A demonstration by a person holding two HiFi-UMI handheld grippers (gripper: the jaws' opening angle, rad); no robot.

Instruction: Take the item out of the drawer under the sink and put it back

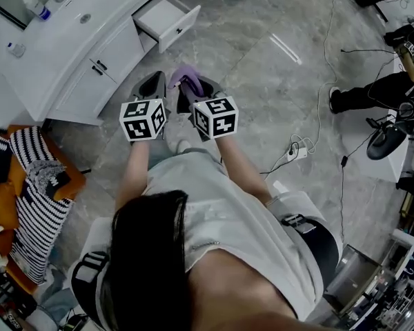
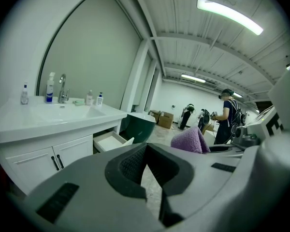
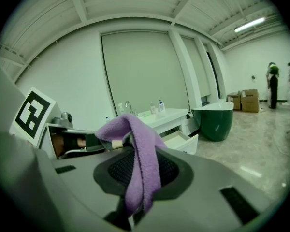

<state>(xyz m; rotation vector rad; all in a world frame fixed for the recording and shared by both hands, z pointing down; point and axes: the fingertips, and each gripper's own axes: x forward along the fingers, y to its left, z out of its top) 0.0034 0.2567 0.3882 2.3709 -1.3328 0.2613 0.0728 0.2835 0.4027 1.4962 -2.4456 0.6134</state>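
A purple cloth point(image 1: 185, 74) hangs out of my right gripper point(image 1: 194, 87), whose jaws are shut on it. In the right gripper view the cloth point(image 3: 141, 161) drapes over the pads and down between them. My left gripper point(image 1: 153, 83) sits just left of the right one, its tips touching and nothing held. In the left gripper view the left gripper point(image 2: 146, 145) points toward the vanity, and the cloth point(image 2: 191, 140) shows at its right. The white drawer point(image 1: 168, 19) under the sink counter stands pulled out, its inside looking bare point(image 2: 110, 141). Both grippers are short of the drawer, over the floor.
The white vanity point(image 1: 69, 43) with sink, tap and bottles point(image 2: 50, 87) is at upper left. A dark green tub point(image 3: 213, 120) stands beyond the drawer. Striped fabric on an orange seat point(image 1: 34, 185) lies at left. Cables and a power strip point(image 1: 298, 153) cross the floor at right, near a person's leg point(image 1: 362, 95).
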